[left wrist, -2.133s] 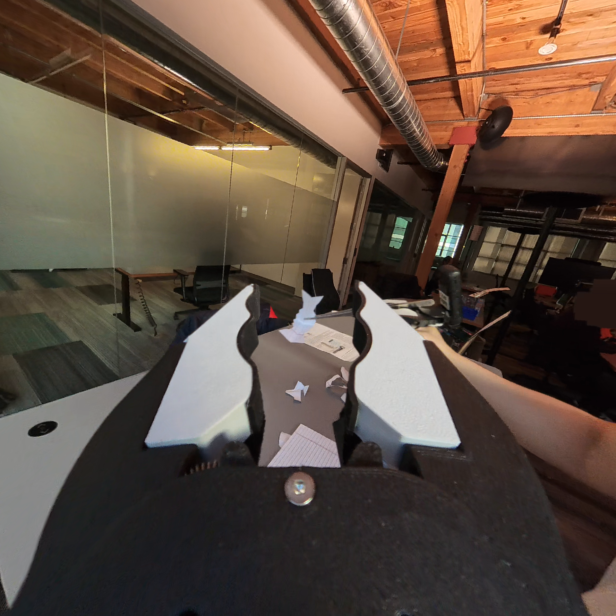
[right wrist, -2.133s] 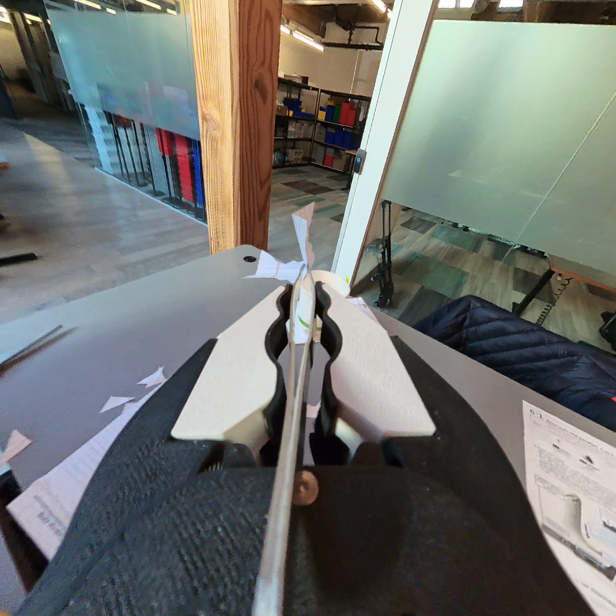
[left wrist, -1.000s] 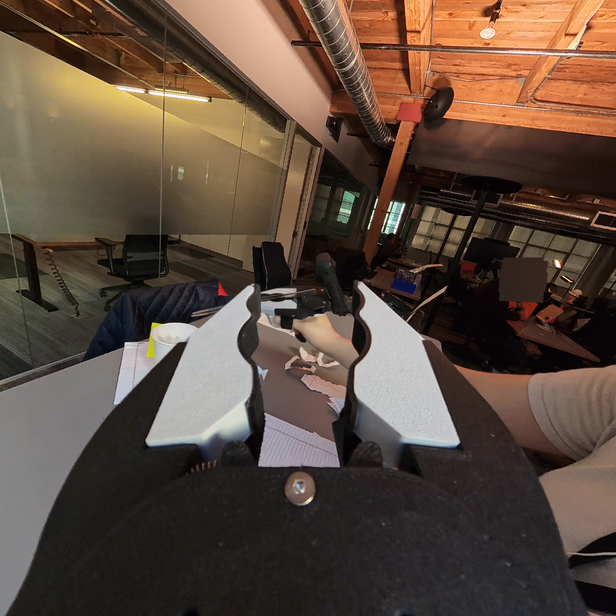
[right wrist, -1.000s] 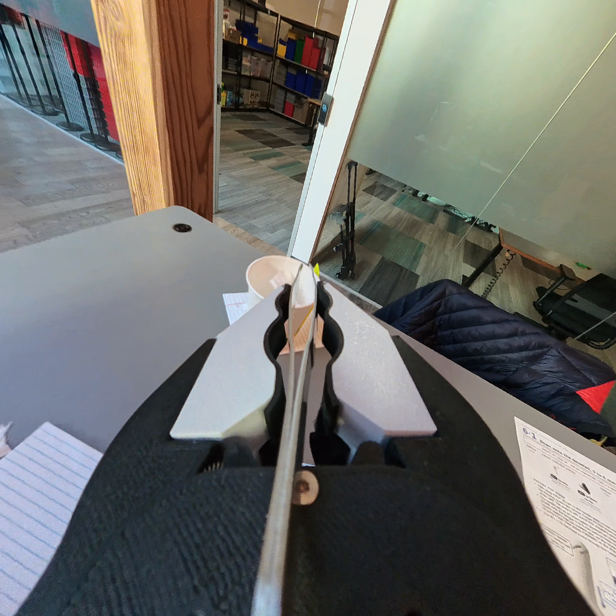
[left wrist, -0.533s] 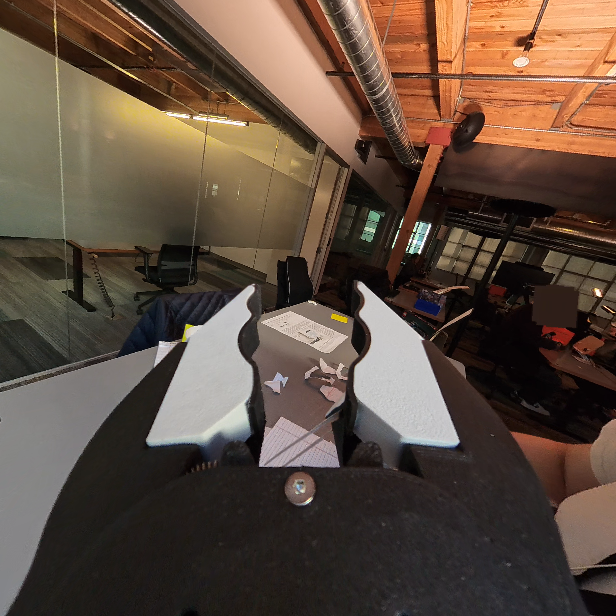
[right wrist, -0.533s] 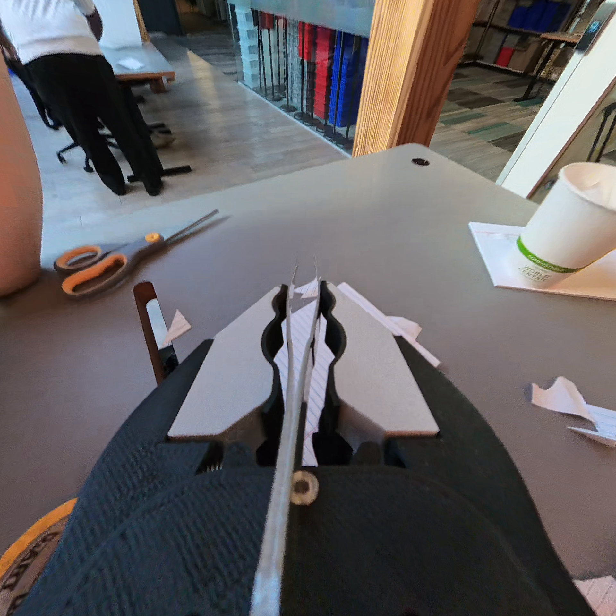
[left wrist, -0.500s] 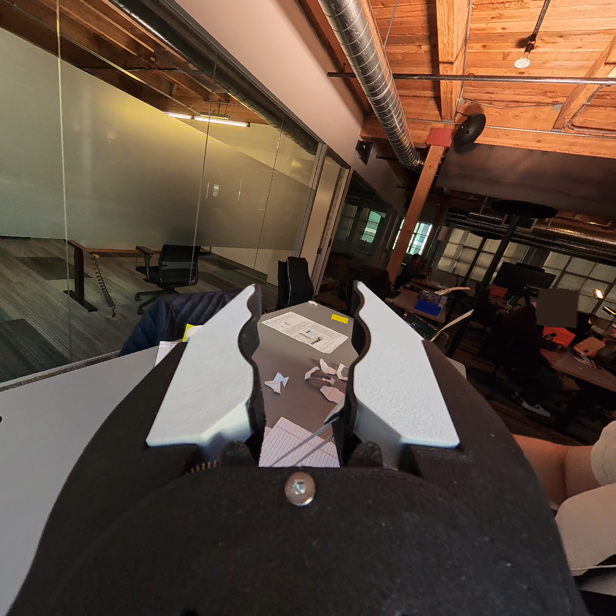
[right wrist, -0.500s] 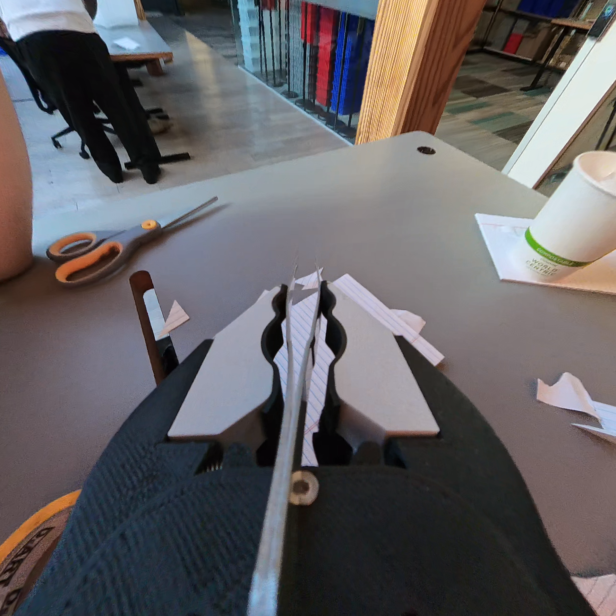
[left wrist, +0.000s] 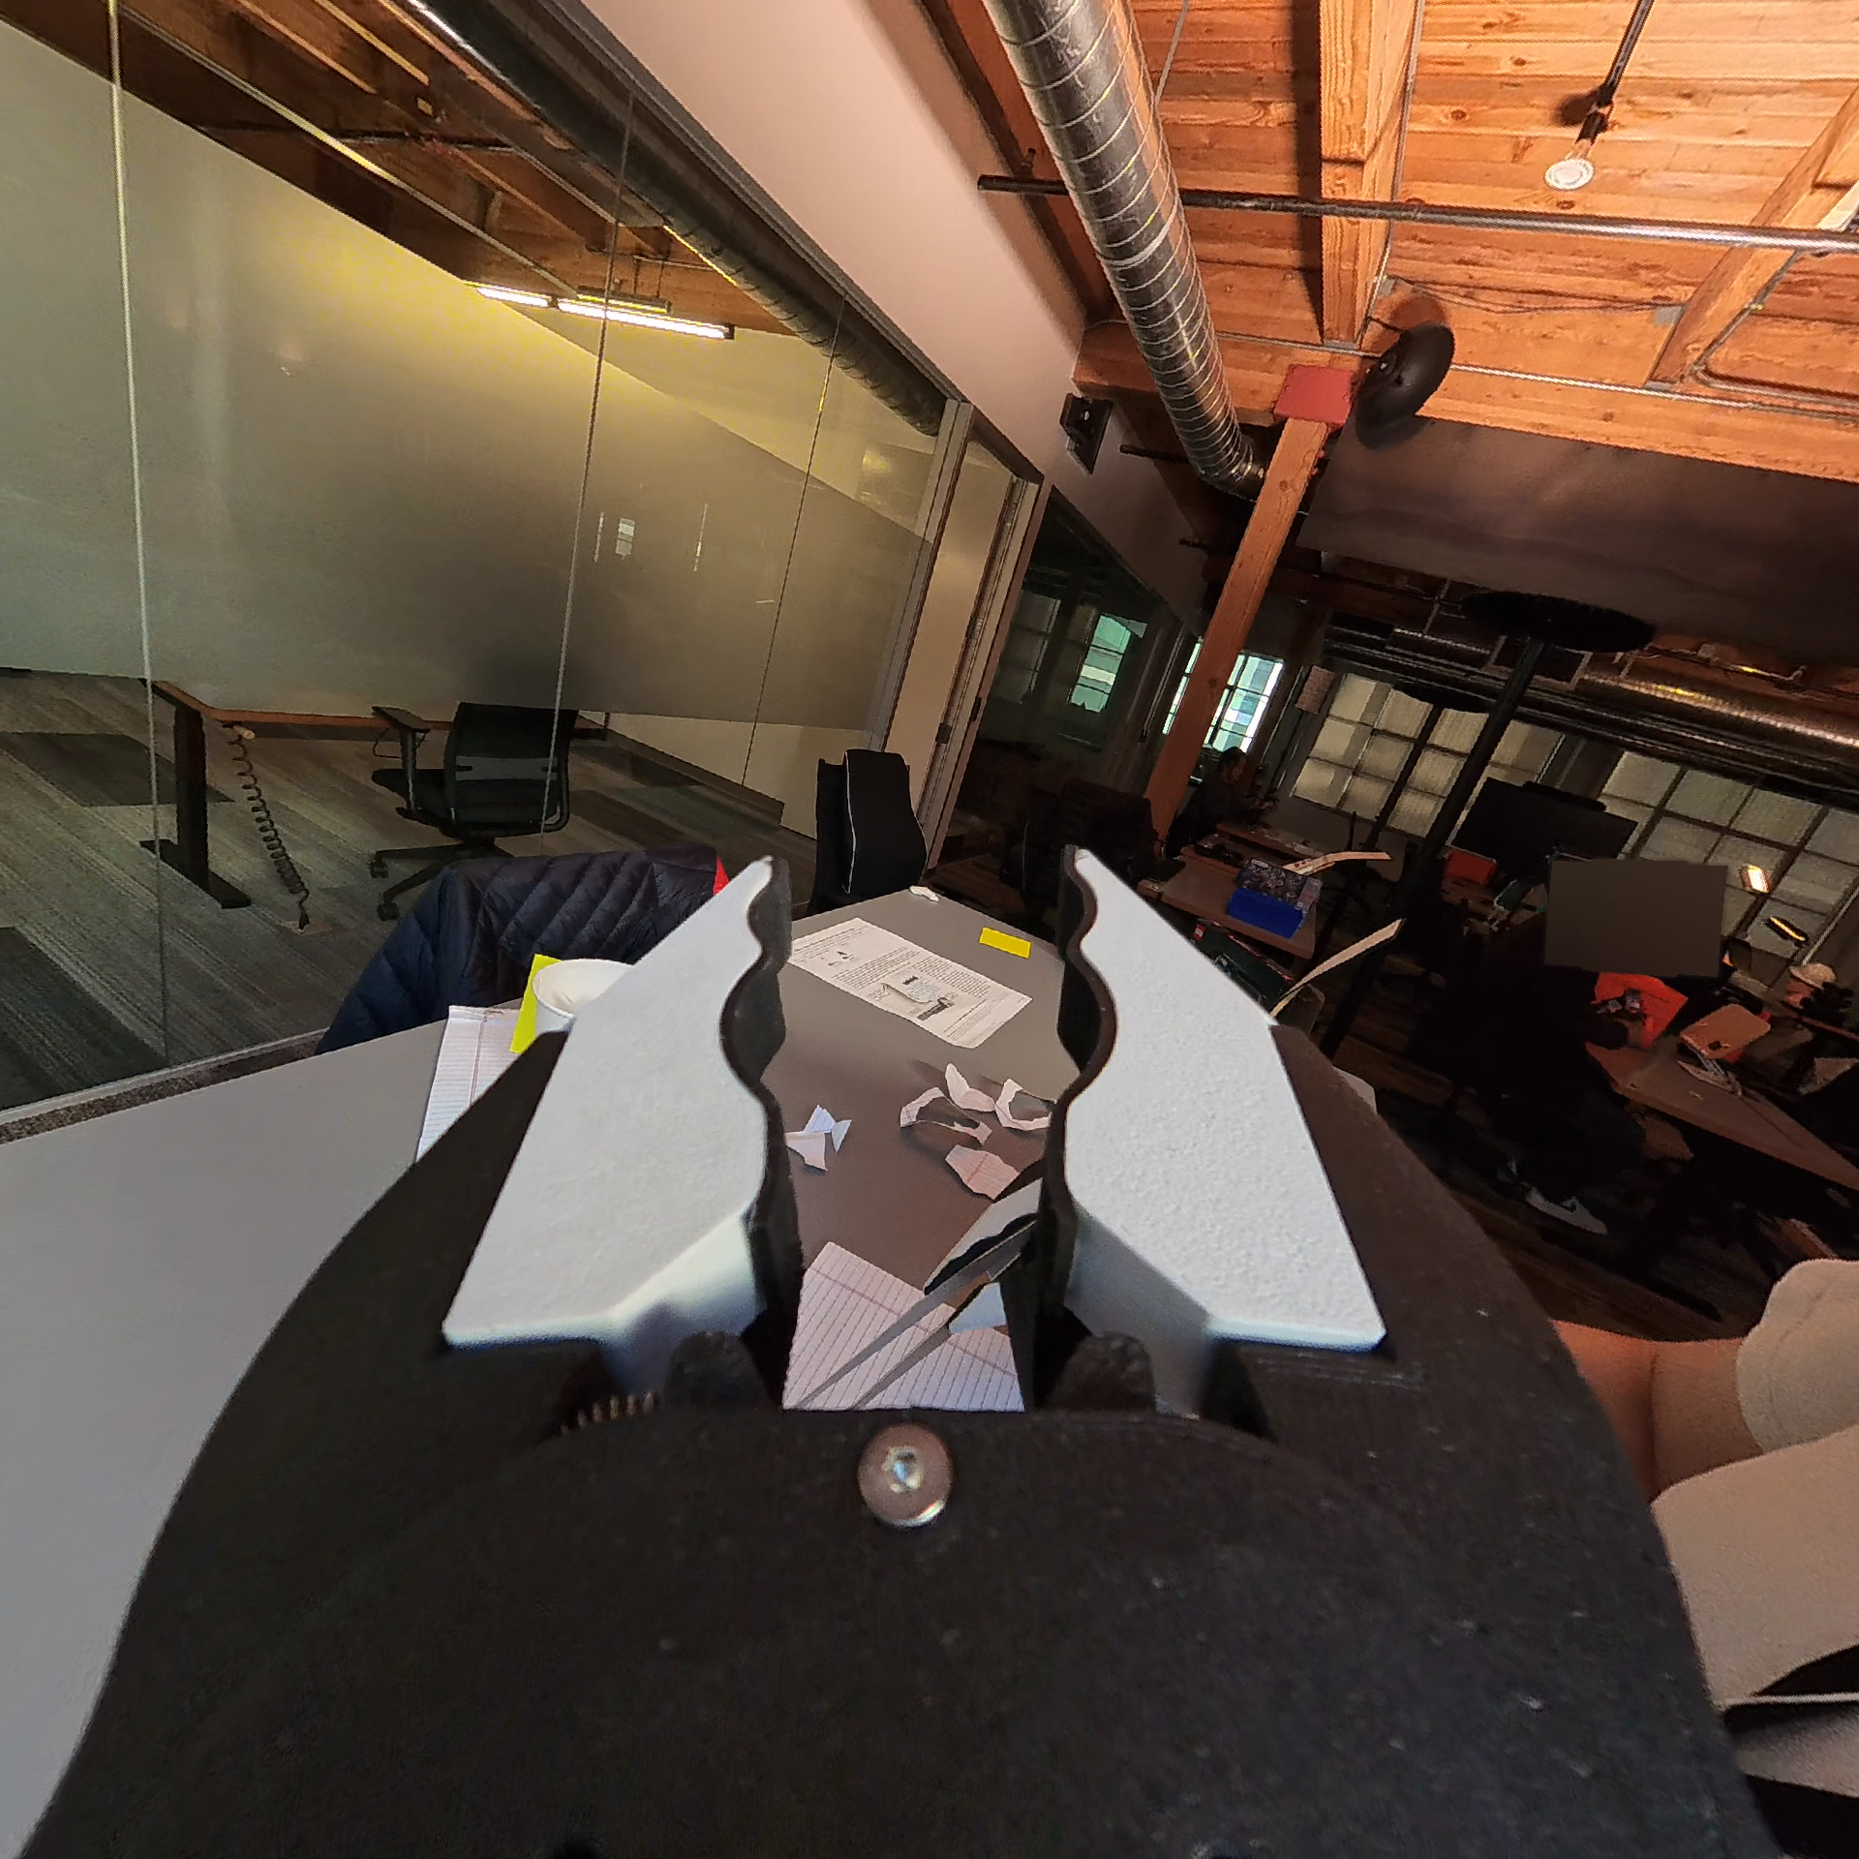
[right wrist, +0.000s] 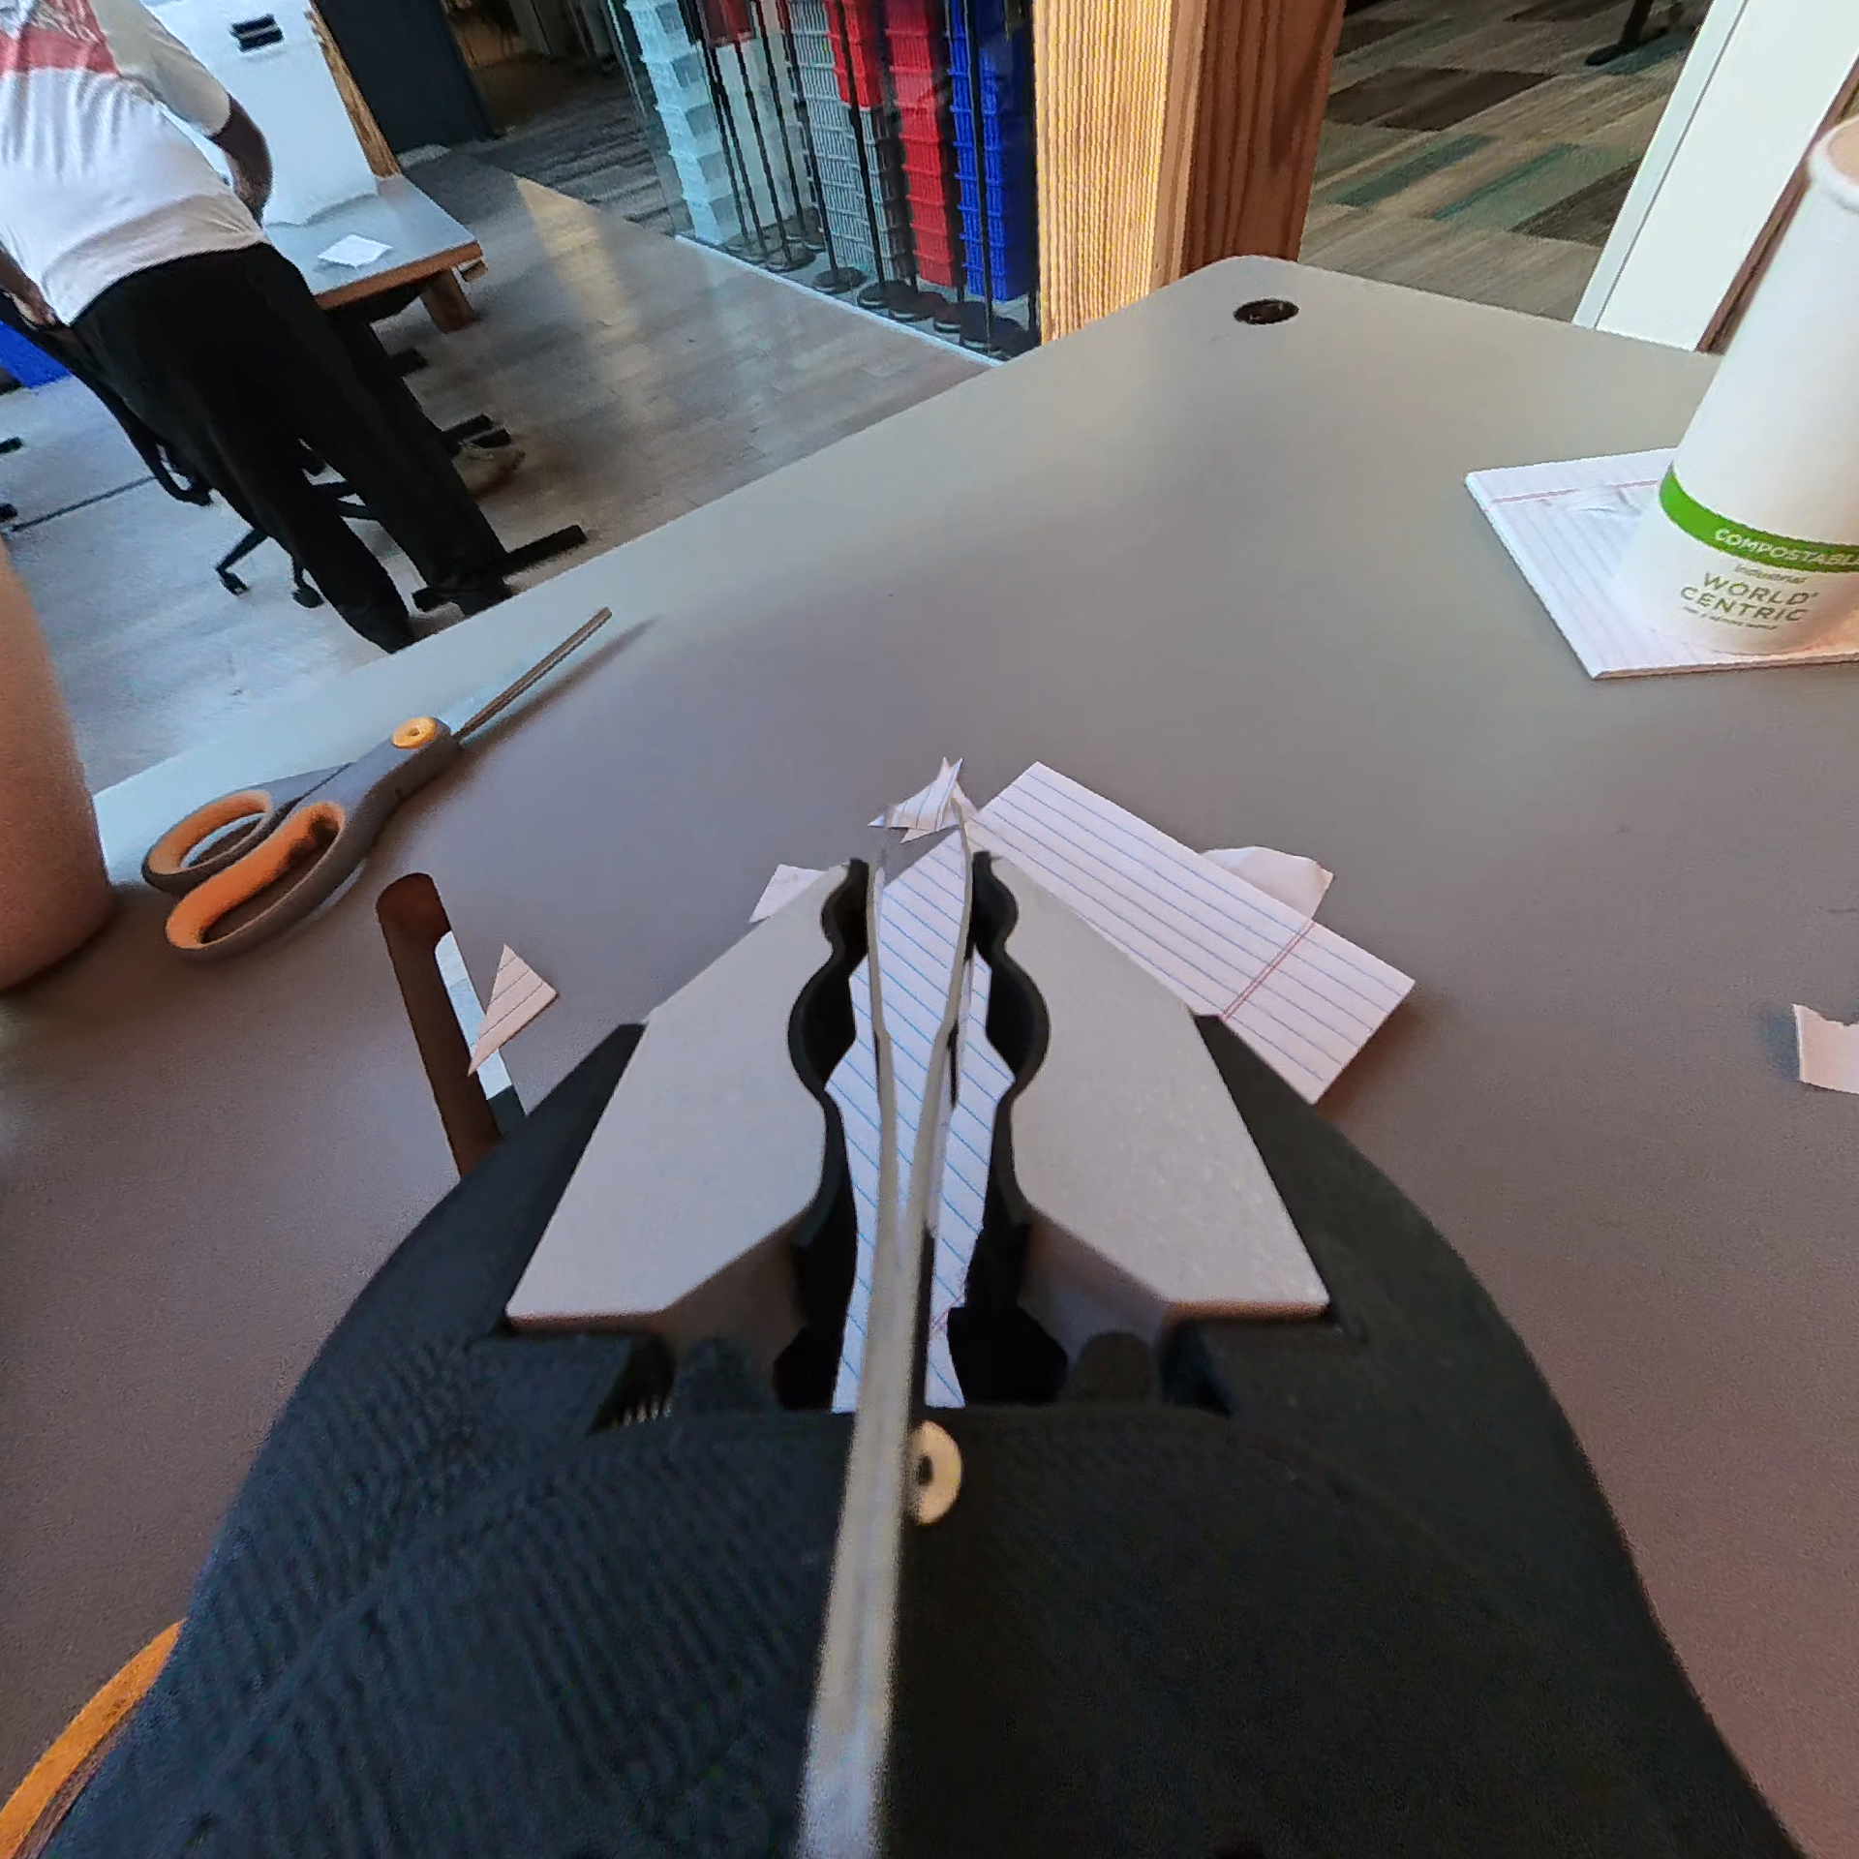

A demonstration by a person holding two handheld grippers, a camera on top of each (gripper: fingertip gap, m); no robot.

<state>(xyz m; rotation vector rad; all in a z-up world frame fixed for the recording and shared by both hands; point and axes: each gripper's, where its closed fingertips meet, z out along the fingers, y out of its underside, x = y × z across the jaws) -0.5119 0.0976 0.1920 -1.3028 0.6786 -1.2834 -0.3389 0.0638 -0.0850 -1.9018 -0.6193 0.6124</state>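
My right gripper (right wrist: 920, 865) is shut on thin metal tweezers (right wrist: 895, 1157) that run forward between its fingers. The tweezer tips are slightly apart, low over a lined paper sheet (right wrist: 1187, 925), right before a small paper scrap (right wrist: 920, 810). Nothing is between the tips. My left gripper (left wrist: 920, 860) is open and empty, held above the grey table (left wrist: 201, 1257). In the left wrist view the tweezers (left wrist: 966, 1278) reach in from the right over the lined sheet (left wrist: 885, 1338), with several paper scraps (left wrist: 966, 1107) beyond.
Orange-handled scissors (right wrist: 302, 835) lie at the left. A white paper cup (right wrist: 1770, 483) stands on a lined pad (right wrist: 1569, 563) at the far right. A brown upright strip (right wrist: 433, 1006) stands near the right gripper. A printed sheet (left wrist: 905, 981) lies farther off. A person (right wrist: 201, 302) stands beyond the table. My right fingertips sit around 35 cm from my left ones.
The right gripper swung from the cup down to the lined sheet. The scrap the tweezers held is gone and their tips have spread. The left gripper stayed open.
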